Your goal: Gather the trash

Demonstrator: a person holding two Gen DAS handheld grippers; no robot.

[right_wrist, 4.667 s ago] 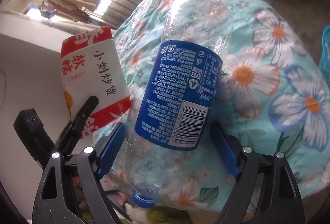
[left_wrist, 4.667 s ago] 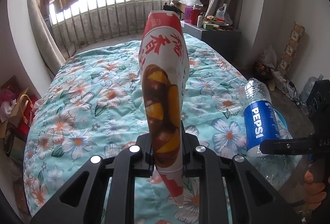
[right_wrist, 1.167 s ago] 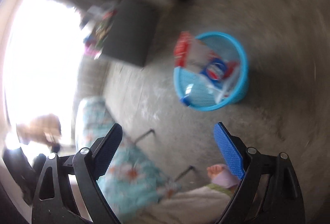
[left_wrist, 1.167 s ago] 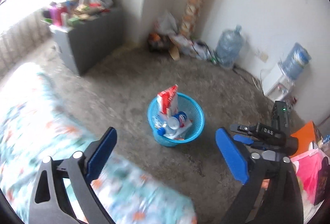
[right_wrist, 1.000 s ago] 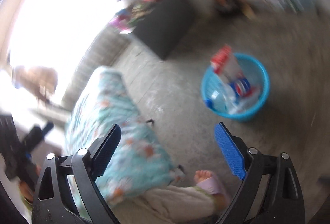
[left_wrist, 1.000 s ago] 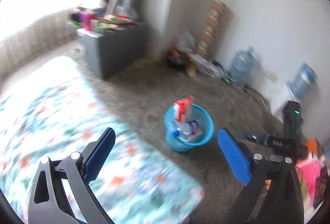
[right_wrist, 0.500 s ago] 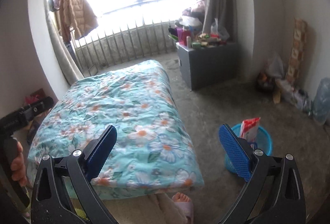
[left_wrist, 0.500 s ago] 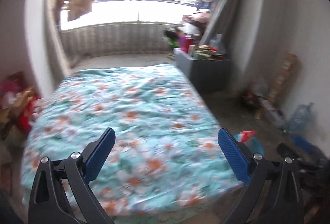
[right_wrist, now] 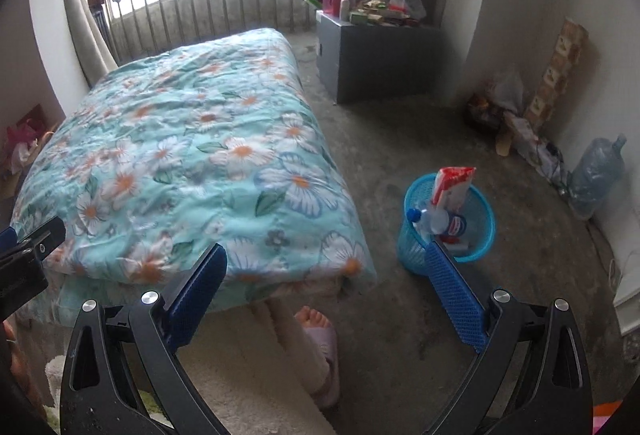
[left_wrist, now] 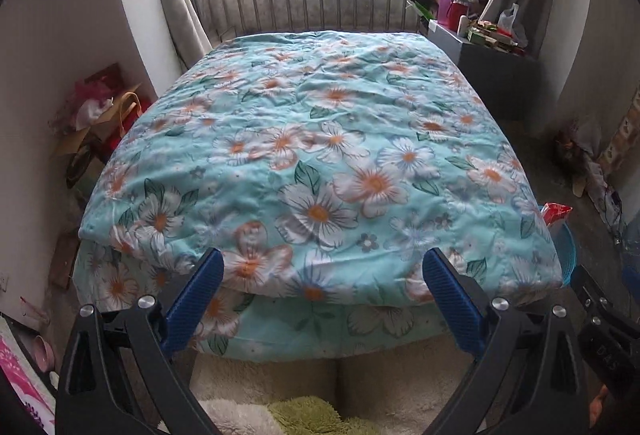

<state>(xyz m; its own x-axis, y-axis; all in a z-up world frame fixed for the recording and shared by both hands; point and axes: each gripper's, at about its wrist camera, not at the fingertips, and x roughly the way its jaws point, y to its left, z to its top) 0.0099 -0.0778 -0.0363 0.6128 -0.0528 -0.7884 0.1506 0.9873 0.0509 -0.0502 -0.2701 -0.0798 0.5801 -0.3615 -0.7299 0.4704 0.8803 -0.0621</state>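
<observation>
Right wrist view: I found my right gripper [right_wrist: 324, 287] with its blue pads spread wide apart and nothing between them, held above the concrete floor [right_wrist: 400, 139] at the foot of the bed [right_wrist: 180, 155]. The trash sat in a blue mesh basket [right_wrist: 476, 251] on the floor, just beside the bed's corner. A red-and-white snack bag [right_wrist: 452, 187] stood upright in it, its top well above the rim. A clear plastic bottle [right_wrist: 432, 221] with a blue cap and a Pepsi label lay tilted against the bag. My left gripper [left_wrist: 322, 305] was likewise spread and empty, facing the floral quilt [left_wrist: 320, 155]. From that side only the basket's rim and the bag's red top showed past the bed's edge.
</observation>
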